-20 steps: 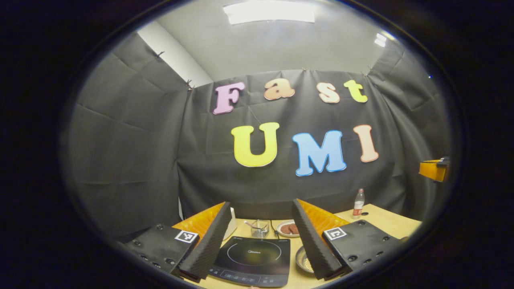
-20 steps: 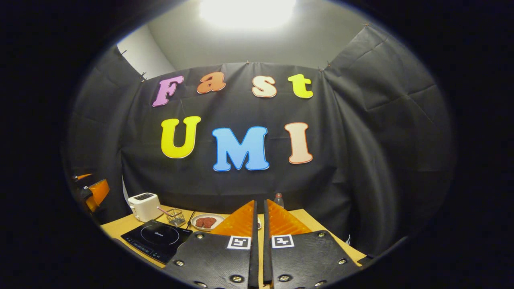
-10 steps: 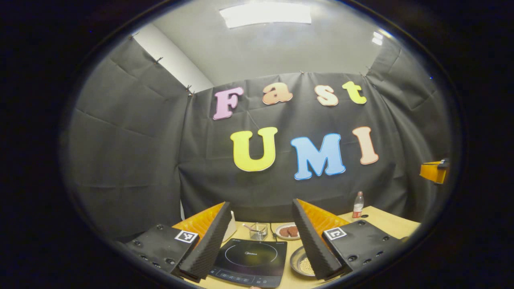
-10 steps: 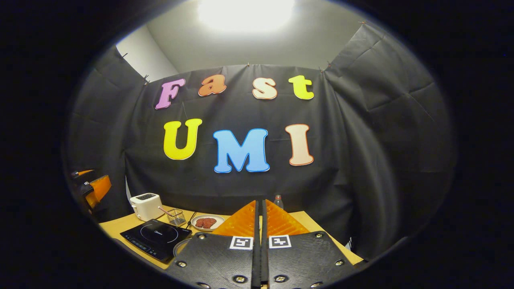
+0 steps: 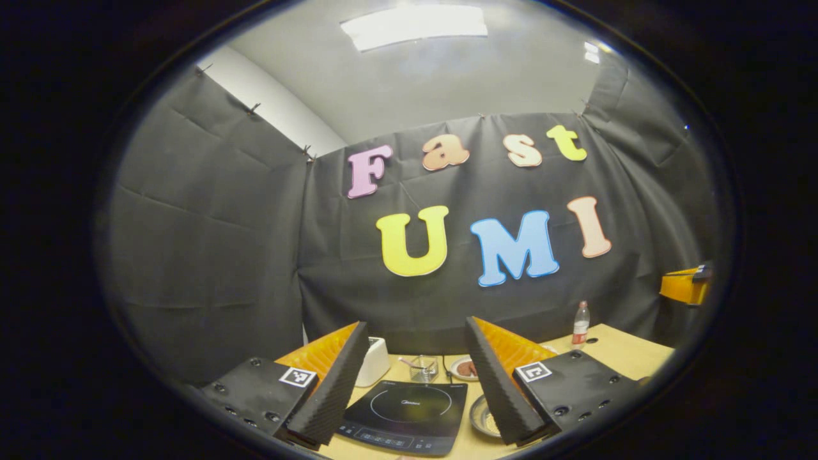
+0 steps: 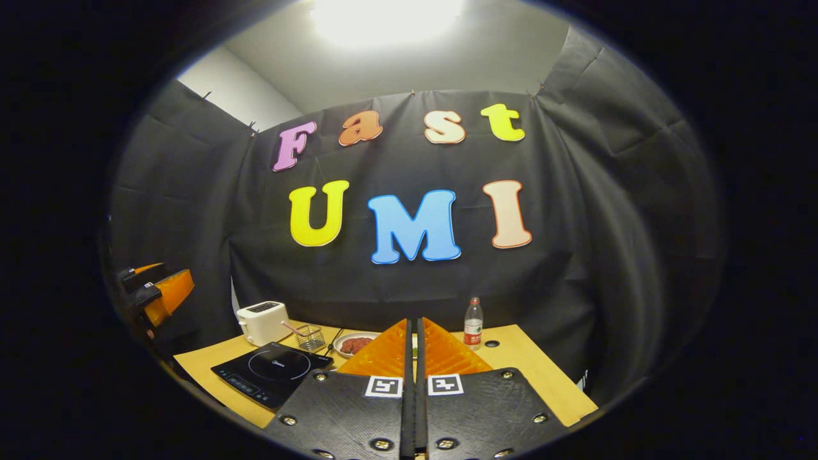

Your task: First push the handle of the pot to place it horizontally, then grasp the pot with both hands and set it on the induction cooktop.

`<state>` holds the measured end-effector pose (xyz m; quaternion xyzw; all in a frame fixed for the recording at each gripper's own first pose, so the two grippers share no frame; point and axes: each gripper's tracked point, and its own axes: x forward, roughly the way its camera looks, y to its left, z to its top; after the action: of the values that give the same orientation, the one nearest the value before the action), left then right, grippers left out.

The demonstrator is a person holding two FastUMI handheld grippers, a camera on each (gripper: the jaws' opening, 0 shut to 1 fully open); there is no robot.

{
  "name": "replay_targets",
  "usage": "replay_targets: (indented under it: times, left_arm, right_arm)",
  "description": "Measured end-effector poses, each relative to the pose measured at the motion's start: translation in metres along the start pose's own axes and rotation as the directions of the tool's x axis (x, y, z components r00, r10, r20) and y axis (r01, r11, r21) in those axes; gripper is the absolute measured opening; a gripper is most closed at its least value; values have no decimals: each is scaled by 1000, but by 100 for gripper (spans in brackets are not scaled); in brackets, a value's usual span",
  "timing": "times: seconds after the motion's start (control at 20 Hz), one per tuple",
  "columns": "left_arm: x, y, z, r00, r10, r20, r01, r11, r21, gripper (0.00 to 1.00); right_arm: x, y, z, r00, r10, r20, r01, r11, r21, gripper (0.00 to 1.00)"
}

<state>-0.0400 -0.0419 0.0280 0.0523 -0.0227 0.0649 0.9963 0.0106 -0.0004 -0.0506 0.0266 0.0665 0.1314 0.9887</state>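
My left gripper (image 5: 415,324) is open above the near table edge, nothing between its fingers. The black induction cooktop (image 5: 402,415) lies on the table straight ahead between them. The metal pot (image 5: 484,418) sits just right of the cooktop, mostly hidden behind my right-hand finger; its handle is hidden. My right gripper (image 6: 413,321) is shut on nothing and held above the table. In the right gripper view the cooktop (image 6: 271,374) lies to the lower left.
A white toaster (image 5: 372,361), a wire basket (image 5: 423,367), a plate of reddish food (image 5: 463,368) and a bottle (image 5: 580,322) stand along the back of the wooden table (image 6: 524,377). The other gripper (image 5: 687,285) hangs at the right edge.
The right gripper's small gap has shut. Both views have swung left, so the table things have slid right; the pot rim beside the right gripper's fingers is now hidden behind them.
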Motion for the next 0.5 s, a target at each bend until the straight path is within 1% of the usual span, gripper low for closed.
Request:
replay_targets:
  times: [0.15,0.3,0.35,0.45,0.5]
  left_arm:
    - [-1,5,-8,1000,1,-6,0,1000,8,97]
    - [7,17,-17,1000,16,-20,-16,1000,-9,98]
    - [10,22,-19,999,22,-24,-23,1000,-17,91]
    - [14,33,-19,999,34,-26,-35,999,-25,91]
    - [16,38,-19,999,38,-22,-38,999,-22,100]
  right_arm:
    - [9,23,-17,997,58,-43,-57,998,17,0]
    - [19,49,-31,989,122,-84,-121,993,12,0]
    - [22,58,-37,985,144,-97,-144,990,11,0]
    - [27,73,-48,976,177,-125,-177,984,5,0]
    - [29,82,-53,971,194,-139,-195,981,7,0]
